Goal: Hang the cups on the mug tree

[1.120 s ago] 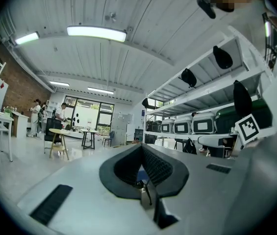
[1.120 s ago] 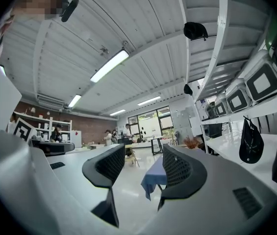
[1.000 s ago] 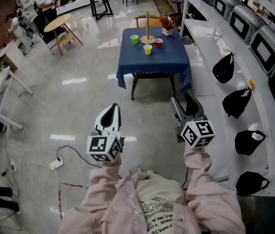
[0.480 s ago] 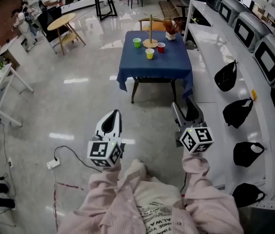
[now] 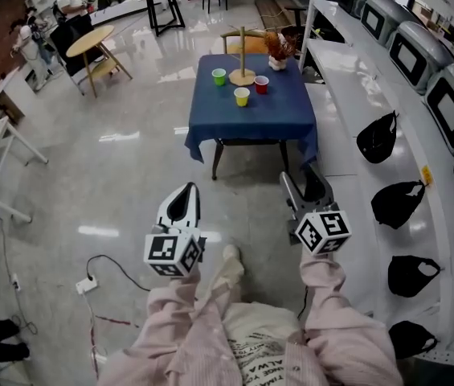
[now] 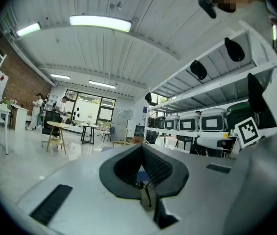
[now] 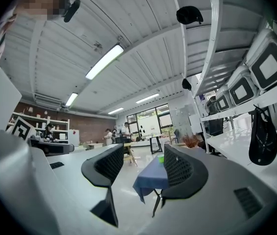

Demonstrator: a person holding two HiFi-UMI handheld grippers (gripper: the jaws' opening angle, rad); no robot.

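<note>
The square table point(image 5: 251, 123) has a dark blue cloth. I see a green plastic cup point(image 5: 219, 76), a yellow plastic cup point(image 5: 242, 96), a red plastic cup point(image 5: 261, 84) and a light brown wooden mug tree point(image 5: 243, 51). My sleeves point(image 5: 323, 288) are pink with thin stripes.

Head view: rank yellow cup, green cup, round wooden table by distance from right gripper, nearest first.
1. yellow cup, middle of the blue table, ahead of the right gripper.
2. green cup, that table's far left.
3. round wooden table, across the floor, far left.
</note>
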